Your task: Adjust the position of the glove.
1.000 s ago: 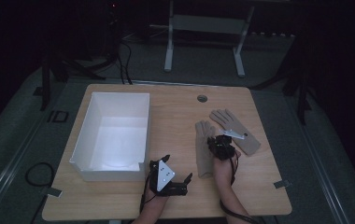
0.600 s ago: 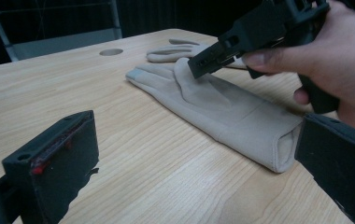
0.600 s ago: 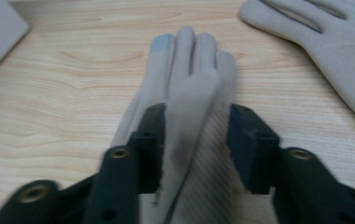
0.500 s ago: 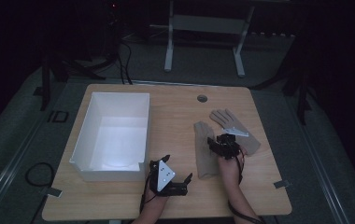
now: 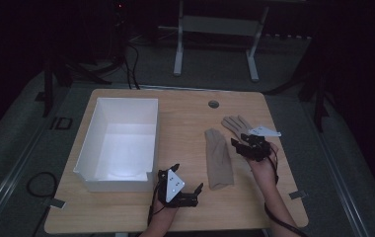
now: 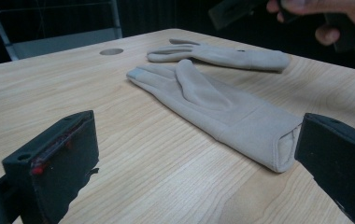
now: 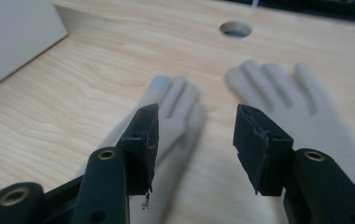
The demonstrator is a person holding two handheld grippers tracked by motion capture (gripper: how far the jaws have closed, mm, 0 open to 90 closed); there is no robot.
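Note:
Two beige gloves lie flat on the wooden table [image 5: 185, 118]. The near glove [image 5: 218, 159] [image 6: 213, 102] [image 7: 171, 105] points away from me. The far glove [image 5: 236, 124] [image 6: 222, 53] [image 7: 283, 91] lies to its right. My right gripper [image 5: 241, 142] [image 7: 196, 135] hovers above and between them. Its jaws have just been opening and stand open with nothing between them. My left gripper [image 5: 189, 177] [image 6: 194, 163] rests low near the front edge, open and holding nothing. The near glove's cuff lies just beside its right jaw.
A white open box [image 5: 121, 143] [image 7: 12, 32] stands on the left half of the table. A round cable hole [image 5: 213, 104] [image 6: 111, 51] [image 7: 235, 29] sits near the far edge. A metal stand [image 5: 215, 29] rises behind the table. Dark floor surrounds it.
My right gripper has lifted off the gloves and moved to the right. The left gripper and both gloves have stayed where they were.

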